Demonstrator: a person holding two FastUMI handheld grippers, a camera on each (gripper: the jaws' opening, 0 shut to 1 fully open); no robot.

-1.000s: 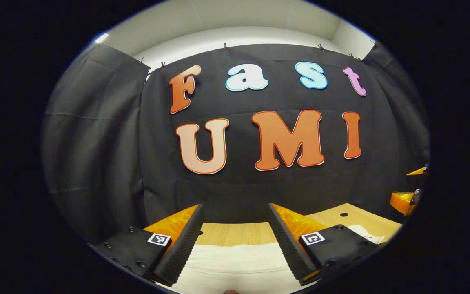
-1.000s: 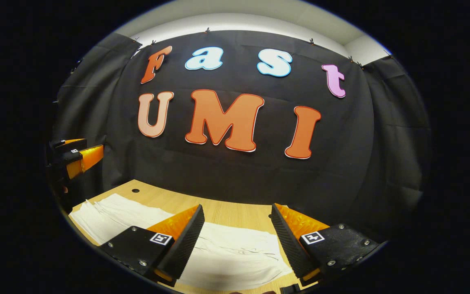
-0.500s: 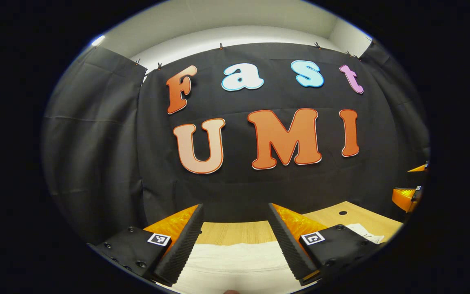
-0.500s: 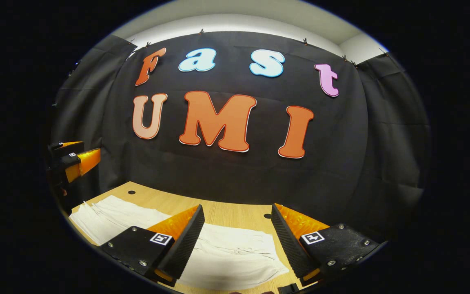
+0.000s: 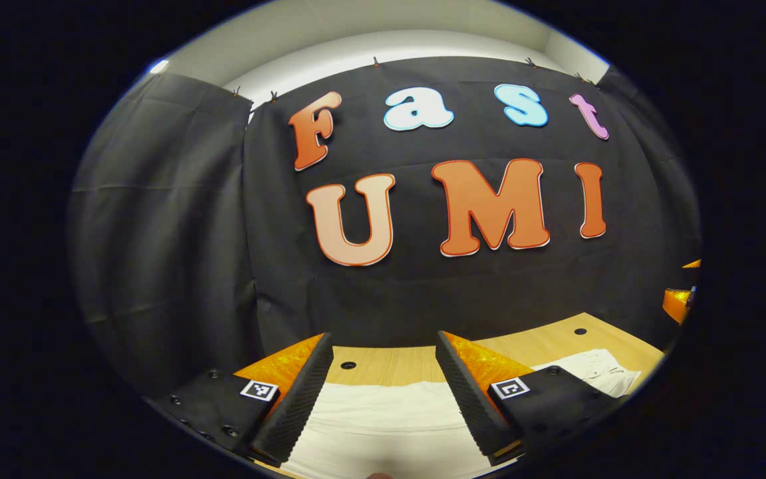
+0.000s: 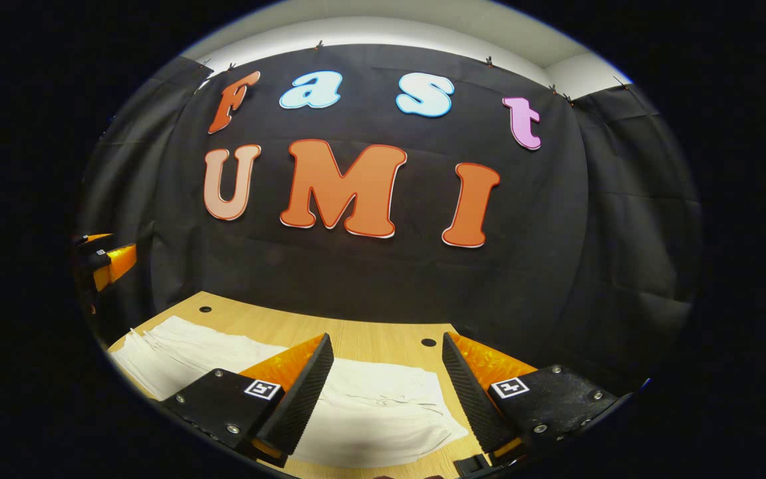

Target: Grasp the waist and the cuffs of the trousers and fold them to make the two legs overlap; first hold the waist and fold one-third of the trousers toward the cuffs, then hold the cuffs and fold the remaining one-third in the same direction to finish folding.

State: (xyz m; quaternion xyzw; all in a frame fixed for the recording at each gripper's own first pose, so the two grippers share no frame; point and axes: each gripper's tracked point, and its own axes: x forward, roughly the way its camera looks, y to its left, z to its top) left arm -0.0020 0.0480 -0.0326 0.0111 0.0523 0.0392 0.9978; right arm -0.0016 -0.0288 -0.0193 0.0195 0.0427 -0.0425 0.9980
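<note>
- While both tools hang above the cloth, the white fabric trousers (image 6: 383,416) lie flat and spread along the pale wooden worktop (image 6: 370,336), running lengthwise between its two ends.
- Left hand-held gripper (image 5: 380,389): fingers spread wide apart, nothing between them. In the left gripper view it sits over one end of the trousers (image 5: 383,426), whose far edge lies short of the worktop (image 5: 389,364) back edge.
- Right hand-held gripper (image 6: 383,392): fingers likewise spread wide, gripping nothing. In the right gripper view it sits over the other end of the trousers, where the cloth shows light wrinkles and ends just short of the worktop's near right edge.
- Whether either tool touches the cloth cannot be told.
- Small round dark holes mark the worktop near its back edge: one (image 5: 348,365) between the left tool's fingers, one (image 6: 428,342) ahead of the right tool.
- Left hand-held gripper also shows far off at the left rim of the right gripper view (image 6: 107,259); right hand-held gripper at the right rim of the left gripper view (image 5: 679,299).
- Black cloth wall (image 6: 370,279) stands directly behind the worktop's back edge.
</note>
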